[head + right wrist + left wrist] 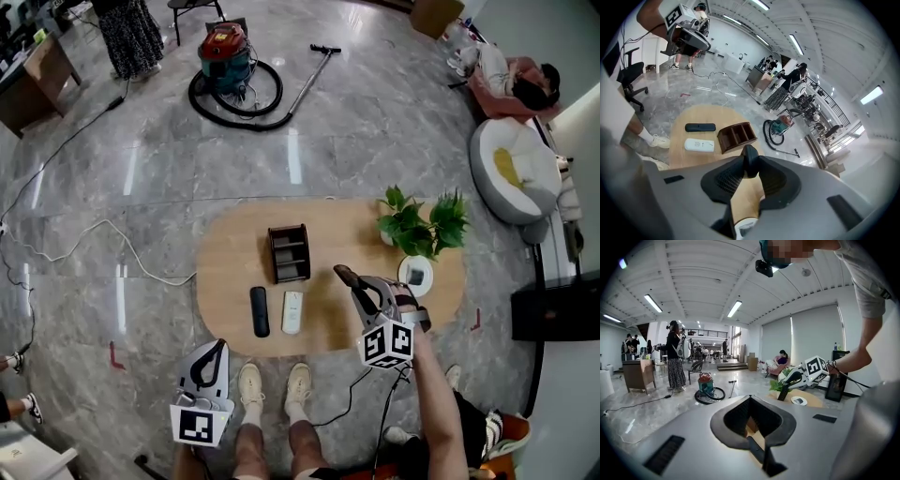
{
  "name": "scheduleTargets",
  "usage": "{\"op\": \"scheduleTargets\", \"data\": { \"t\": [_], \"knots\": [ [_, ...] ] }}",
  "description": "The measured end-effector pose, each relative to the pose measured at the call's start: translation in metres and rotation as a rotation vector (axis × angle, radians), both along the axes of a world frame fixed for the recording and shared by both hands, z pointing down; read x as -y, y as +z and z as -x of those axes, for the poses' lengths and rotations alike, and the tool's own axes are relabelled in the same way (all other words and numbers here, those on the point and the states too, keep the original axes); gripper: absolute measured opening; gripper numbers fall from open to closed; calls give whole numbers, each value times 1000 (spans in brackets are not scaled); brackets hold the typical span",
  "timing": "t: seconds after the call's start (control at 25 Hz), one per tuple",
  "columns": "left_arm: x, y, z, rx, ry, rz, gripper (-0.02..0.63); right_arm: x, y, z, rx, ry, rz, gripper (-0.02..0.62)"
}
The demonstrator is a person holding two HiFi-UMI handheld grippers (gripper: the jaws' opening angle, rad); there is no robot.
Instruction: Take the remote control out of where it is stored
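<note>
A black remote [260, 311] and a white remote [292, 312] lie side by side on the oval wooden table [225, 262], just in front of a brown wooden organizer [289, 253] whose compartments look empty. My right gripper [345, 275] hovers over the table to the right of the organizer, tips together and holding nothing. The right gripper view shows its shut tips [749, 157] above the organizer [737, 136], black remote [700, 127] and white remote [699, 145]. My left gripper [221, 345] hangs off the table's front left, also shut and empty [749, 399].
A potted plant [422, 225] and a white dish [414, 275] occupy the table's right end. The person's shoes [274, 384] stand at the front edge. A vacuum cleaner [225, 56] with hose and a white cable [112, 234] lie on the floor beyond.
</note>
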State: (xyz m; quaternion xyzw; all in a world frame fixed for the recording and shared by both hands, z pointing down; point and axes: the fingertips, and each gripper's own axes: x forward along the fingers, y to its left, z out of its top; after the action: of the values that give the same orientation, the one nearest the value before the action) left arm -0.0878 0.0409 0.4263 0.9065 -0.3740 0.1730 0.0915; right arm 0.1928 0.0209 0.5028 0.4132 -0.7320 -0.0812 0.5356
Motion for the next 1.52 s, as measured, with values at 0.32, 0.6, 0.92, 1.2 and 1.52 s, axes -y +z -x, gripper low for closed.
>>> {"op": "scheduleTargets", "data": {
  "t": [0.32, 0.6, 0.92, 1.2, 1.52],
  "knots": [
    [-8, 20, -15, 21, 24, 30, 5, -18, 35, -7, 7, 13, 30, 106],
    [-17, 33, -24, 25, 45, 47, 5, -27, 56, 0, 23, 14, 40, 106],
    [-21, 44, -23, 41, 46, 66, 5, -39, 76, 7, 11, 2, 52, 106],
    [-27, 45, -28, 42, 60, 66, 5, -58, 85, 13, -1, 11, 35, 106],
    [-37, 49, -32, 39, 74, 75, 5, -87, 96, 19, 3, 5, 51, 97]
  ]
}}
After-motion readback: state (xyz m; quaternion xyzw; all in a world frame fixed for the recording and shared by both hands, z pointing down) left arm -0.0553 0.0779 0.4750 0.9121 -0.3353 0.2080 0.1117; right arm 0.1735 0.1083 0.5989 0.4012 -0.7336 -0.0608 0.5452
